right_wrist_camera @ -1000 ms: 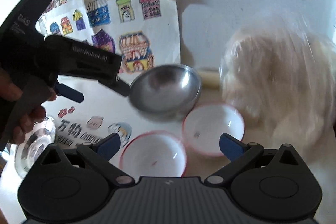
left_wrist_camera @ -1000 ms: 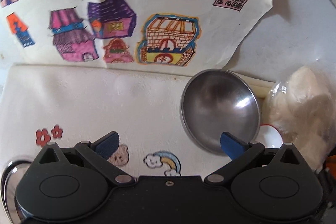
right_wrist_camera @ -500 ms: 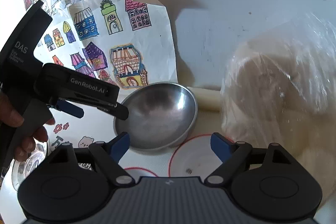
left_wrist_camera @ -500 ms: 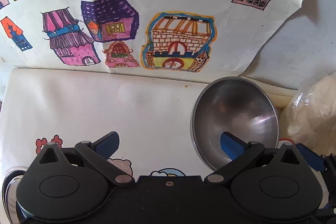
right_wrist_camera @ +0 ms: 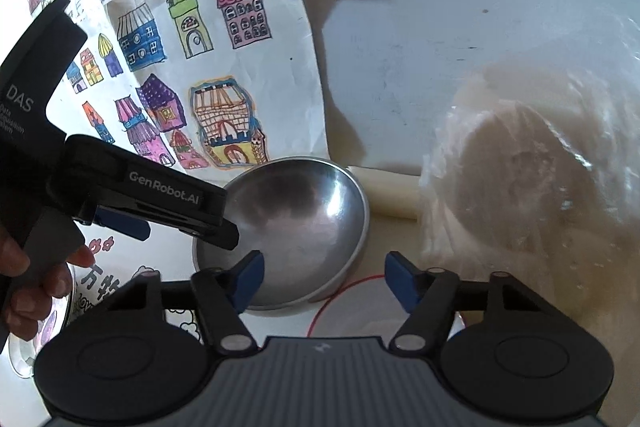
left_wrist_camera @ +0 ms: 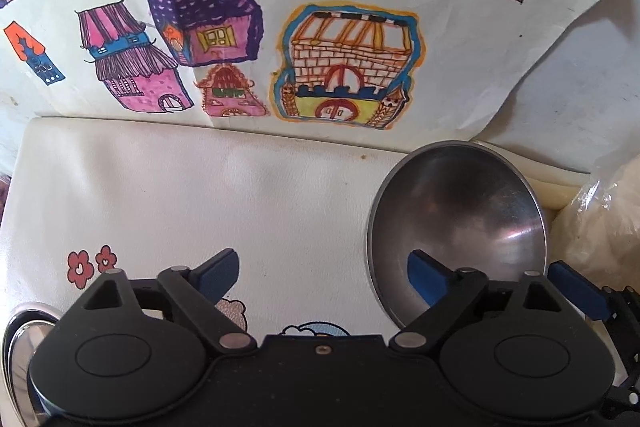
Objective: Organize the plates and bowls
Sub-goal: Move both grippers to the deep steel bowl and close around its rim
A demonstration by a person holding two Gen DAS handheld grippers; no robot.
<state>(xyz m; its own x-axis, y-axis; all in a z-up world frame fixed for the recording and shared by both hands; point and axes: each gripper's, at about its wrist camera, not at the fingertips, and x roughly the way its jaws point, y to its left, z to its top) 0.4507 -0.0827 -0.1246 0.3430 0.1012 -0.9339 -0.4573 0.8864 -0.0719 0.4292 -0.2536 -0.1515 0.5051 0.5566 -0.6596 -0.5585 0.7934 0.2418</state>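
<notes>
Right wrist: steel bowl [right_wrist_camera: 296,223] straddled by both grippers' jaws

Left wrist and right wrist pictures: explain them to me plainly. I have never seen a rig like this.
There is no robot here. A person holds a pinching tool in each hand, and each tool has a camera looking along its two blue-tipped fingers. The black shape at the bottom of each picture is that camera's own tool: the left tool and the right tool. The right view also shows the left tool from the side, held by a hand. On the white mat are a steel bowl, a red-rimmed white bowl and a plastic bag. Behind them is a drawing of houses. Both tools' jaws have just been closing with the steel bowl's rim between them, but neither grips anything yet.
</notes>
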